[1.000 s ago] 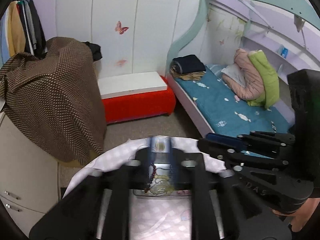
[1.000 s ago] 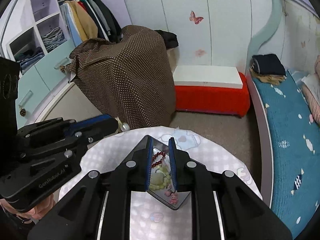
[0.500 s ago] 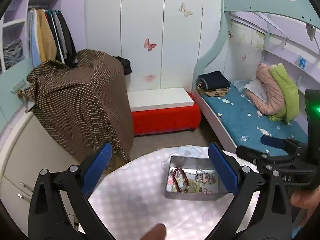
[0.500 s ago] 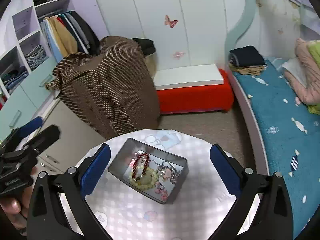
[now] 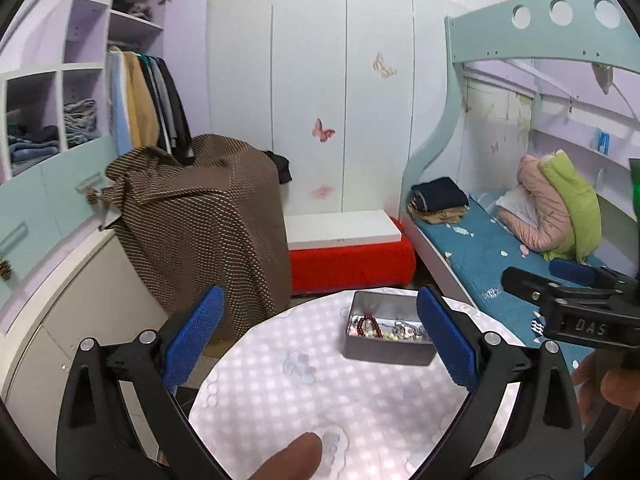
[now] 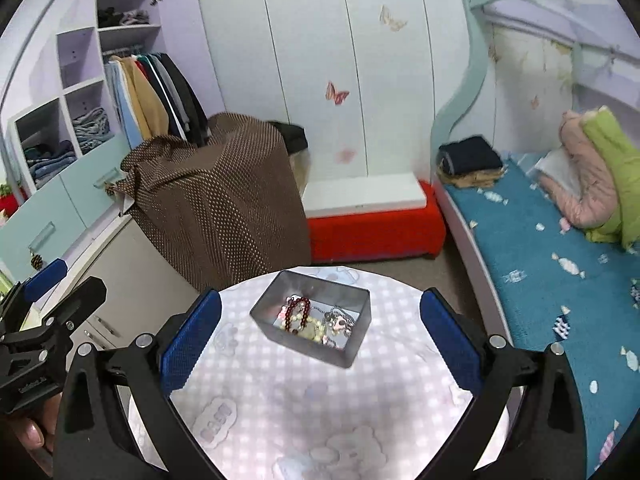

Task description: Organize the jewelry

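Note:
A grey metal tin (image 5: 384, 351) stands on a round table (image 5: 280, 400) covered with a pink checked cloth. Inside lie a dark red bead bracelet (image 6: 298, 307), a pale yellow-green bead bracelet (image 6: 310, 327) and a silver chain (image 6: 340, 320). My left gripper (image 5: 320, 334) is open and empty, short of the tin, which sits near its right pad. My right gripper (image 6: 320, 342) is also open and empty, with the tin (image 6: 356, 344) just beyond its pads. Each gripper shows in the other's view: the right gripper (image 5: 538, 276) at the right edge, the left gripper (image 6: 66, 284) at the left edge.
A fingertip (image 5: 294, 456) pokes in at the bottom of the left wrist view. Behind the table are a cabinet under a brown dotted cloth (image 6: 216, 192), a red bench (image 6: 372, 232), a bed with a blue sheet (image 6: 552, 264) on the right and a wardrobe (image 6: 80, 128) on the left.
Both grippers went from nearly shut right at the tin to wide open. Both drew back and up, so the tin now lies farther ahead on the table.

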`<state>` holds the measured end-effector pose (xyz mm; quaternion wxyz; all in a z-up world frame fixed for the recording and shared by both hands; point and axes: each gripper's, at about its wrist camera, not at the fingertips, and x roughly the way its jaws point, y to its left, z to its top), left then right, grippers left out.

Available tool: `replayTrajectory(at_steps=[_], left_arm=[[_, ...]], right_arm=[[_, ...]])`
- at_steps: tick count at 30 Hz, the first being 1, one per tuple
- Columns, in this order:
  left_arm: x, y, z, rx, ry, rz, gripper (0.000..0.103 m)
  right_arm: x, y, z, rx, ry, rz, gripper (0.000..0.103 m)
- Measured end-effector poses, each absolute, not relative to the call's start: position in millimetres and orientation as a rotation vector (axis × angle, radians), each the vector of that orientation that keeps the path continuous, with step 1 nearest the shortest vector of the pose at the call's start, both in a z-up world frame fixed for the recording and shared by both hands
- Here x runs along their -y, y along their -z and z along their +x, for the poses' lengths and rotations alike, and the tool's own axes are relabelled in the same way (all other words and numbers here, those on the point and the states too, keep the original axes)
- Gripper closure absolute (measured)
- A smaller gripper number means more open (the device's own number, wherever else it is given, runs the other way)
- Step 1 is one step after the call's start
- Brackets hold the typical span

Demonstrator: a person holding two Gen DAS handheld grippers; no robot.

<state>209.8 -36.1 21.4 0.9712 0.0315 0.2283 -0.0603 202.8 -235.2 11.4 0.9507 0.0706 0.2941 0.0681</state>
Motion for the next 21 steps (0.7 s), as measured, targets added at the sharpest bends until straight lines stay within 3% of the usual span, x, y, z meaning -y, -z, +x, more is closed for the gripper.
replayTrajectory(at_steps=[12,21], left_arm=[[10.4,-40.1,77.4,-0.357,0.054,-0.004,0.005],[9.5,-42.9,9.7,-0.289,0.025,0.024,0.005]], right_arm=[[212.0,-24.8,70.5,-0.44,-0.073,0.07,0.007],[198.8,-14.9,17.1,-0.394,-0.032,0.054,0.007]])
